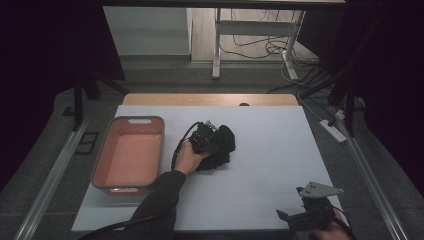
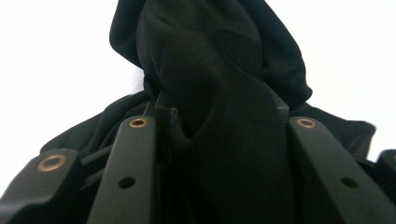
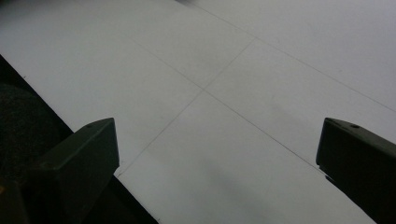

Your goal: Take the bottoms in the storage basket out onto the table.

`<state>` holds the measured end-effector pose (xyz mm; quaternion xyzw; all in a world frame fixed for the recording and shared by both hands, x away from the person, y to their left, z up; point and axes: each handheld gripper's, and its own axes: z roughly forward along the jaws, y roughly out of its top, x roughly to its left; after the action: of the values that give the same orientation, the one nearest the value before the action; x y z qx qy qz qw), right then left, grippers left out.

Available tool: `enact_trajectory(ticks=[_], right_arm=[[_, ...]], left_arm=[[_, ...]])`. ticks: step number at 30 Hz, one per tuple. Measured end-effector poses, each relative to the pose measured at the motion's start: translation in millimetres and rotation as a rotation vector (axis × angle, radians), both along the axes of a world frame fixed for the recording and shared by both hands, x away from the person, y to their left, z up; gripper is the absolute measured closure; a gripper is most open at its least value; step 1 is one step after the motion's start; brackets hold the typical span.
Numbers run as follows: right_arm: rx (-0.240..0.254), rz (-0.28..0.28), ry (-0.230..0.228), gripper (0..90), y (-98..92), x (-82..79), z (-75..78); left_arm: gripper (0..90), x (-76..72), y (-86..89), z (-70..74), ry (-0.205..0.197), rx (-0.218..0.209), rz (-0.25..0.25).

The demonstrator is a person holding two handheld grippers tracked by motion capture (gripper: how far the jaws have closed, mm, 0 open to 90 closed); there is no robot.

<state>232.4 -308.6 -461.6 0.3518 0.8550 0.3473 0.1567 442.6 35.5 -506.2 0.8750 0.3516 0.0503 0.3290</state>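
Observation:
A crumpled black cloth [image 1: 226, 145] lies near the middle of the white table [image 1: 280, 150]. My left gripper [image 1: 215, 143] reaches into it from the left, held by a hand in a dark sleeve. In the left gripper view the cloth [image 2: 210, 56] bunches up between the two black jaws and fills the gap, so my left gripper [image 2: 222, 114] is shut on it. My right gripper [image 1: 296, 218] rests near the table's front right edge, under its grey plate. Its jaws stand wide apart over bare table in the right gripper view, with nothing between them [image 3: 217, 140].
A pink bin [image 1: 129, 155] with a grey rim stands at the table's left, nothing in it that I can see. Beyond the far edge are table legs and loose cables [image 1: 260, 47] on the floor. Dark curtains flank both sides.

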Motion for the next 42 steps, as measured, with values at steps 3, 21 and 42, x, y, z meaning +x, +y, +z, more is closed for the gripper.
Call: enact_trajectory(ticks=[3,21,42], right_arm=[[-0.001,0.001,0.001,0.0,0.1,0.1,-0.1],[-0.012,0.015,0.006,0.0,1.5,0.2,-0.9],[-0.028,0.029,0.008,0.0,3.6,-0.3,-1.5]], left_arm=[[59.2,2.6,1.3,-3.8,0.017,-0.001,0.010],[32.3,6.0,1.3,-16.8,0.040,-0.028,0.008],[2.5,1.8,-8.1,-8.4,0.039,0.011,-0.024]])
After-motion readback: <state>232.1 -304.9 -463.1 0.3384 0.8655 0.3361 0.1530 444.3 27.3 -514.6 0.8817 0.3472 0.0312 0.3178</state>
